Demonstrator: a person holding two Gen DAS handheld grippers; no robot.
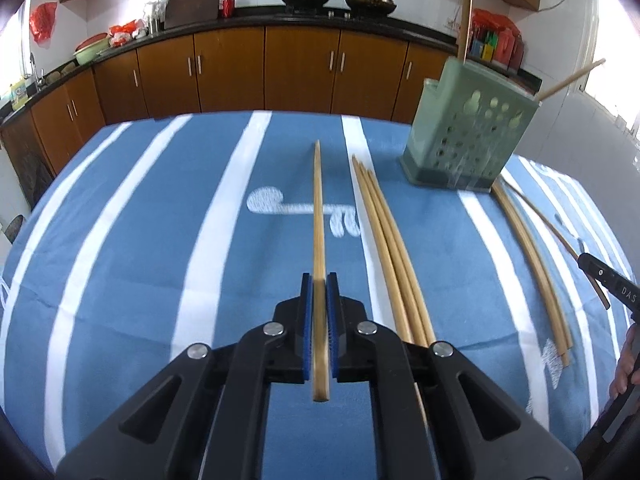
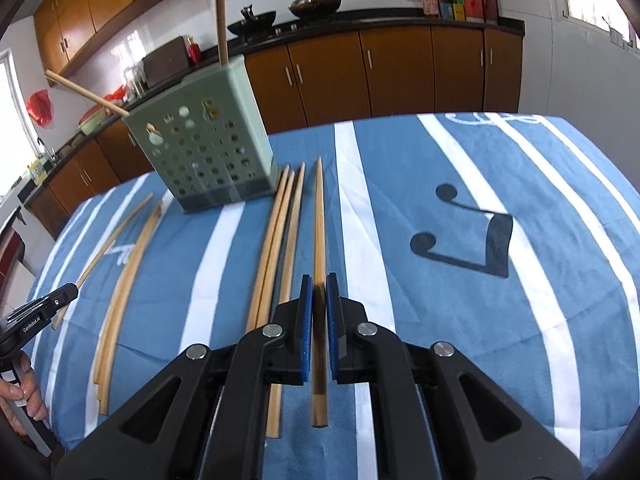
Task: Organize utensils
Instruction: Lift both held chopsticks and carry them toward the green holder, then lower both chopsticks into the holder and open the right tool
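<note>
Both grippers are loaded rn. Left gripper (image 1: 319, 280) has its jaws pinched tight on one chopstick (image 1: 318, 216), gripped near the thick end w/ the tip pointing off toward 12 o'clock. Right gripper (image 2: 319, 282) same deal, clamped on its own chopstick (image 2: 319, 220). Neither jaw has any slack I can see.

The green holder (image 1: 466, 140) sits upright on the blue striped cloth (image 1: 160, 240), at about 1 o'clock from the left cam and 11 o'clock from the right cam. It already has a couple sticks poking out the top. A loose bundle (image 1: 384, 240) of three lies just beside the left's stick, and more sticks (image 1: 532, 264) lie at 3 o'clock past the holder.

My read: next is dropping these into the holder. Imo go one hand at a time so the grippers don't bump over the opening. Tip each stick close to vertical, thin end down, aim for a free slot and don't let go till it's well inside. Holder looks light, so a sideways nudge could tip it.
</note>
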